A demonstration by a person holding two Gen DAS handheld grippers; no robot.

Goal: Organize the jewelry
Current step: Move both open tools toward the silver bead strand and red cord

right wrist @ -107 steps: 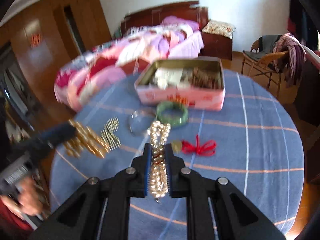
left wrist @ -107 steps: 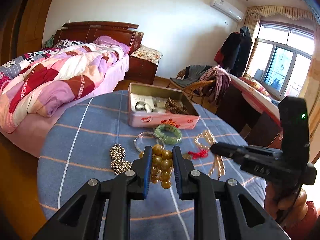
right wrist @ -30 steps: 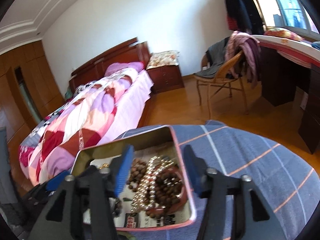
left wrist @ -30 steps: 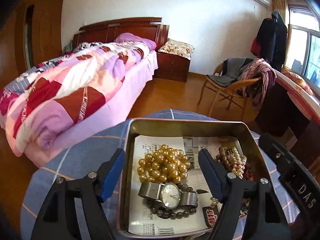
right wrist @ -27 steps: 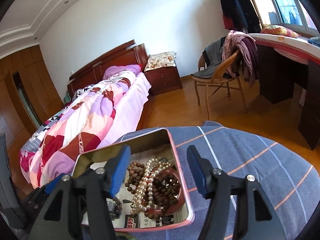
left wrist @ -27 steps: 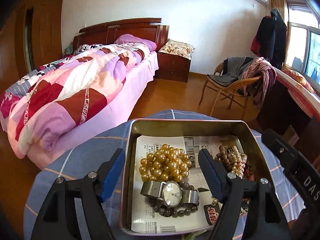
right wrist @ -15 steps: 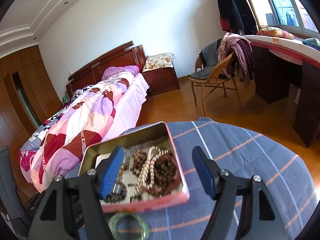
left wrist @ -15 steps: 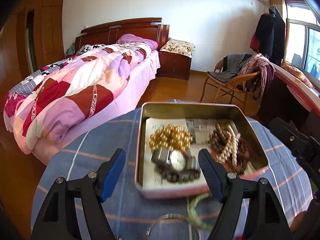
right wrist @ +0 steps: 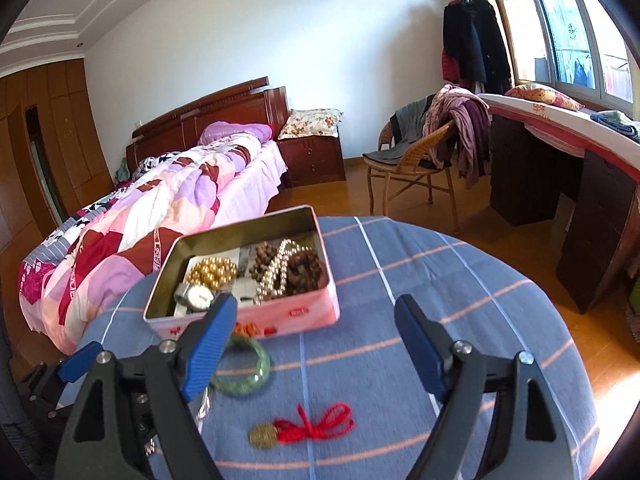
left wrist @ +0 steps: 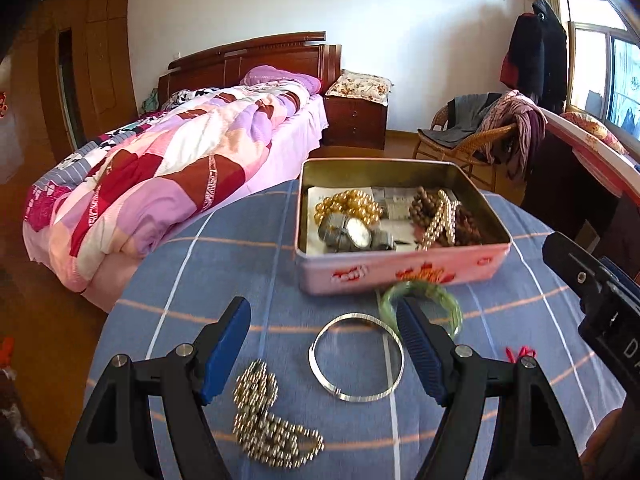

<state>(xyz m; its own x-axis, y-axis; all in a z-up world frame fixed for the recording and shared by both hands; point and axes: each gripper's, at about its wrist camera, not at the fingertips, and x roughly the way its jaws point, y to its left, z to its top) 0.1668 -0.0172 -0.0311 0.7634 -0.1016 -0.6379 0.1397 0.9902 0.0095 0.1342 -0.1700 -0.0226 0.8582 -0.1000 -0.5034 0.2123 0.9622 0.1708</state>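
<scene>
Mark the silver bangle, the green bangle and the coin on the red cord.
silver bangle (left wrist: 322, 336), left wrist view, on the left side of its rim.
green bangle (right wrist: 256, 376), right wrist view, on its right side.
coin on the red cord (right wrist: 263, 436), right wrist view, on the coin's face.

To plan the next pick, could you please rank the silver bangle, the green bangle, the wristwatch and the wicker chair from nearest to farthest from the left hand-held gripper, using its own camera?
1. Silver bangle: on the cloth, between the open left hand-held gripper fingers.
2. Green bangle: just beyond, at the right fingertip.
3. Wristwatch: inside the tin.
4. Wicker chair: across the room, right.
</scene>
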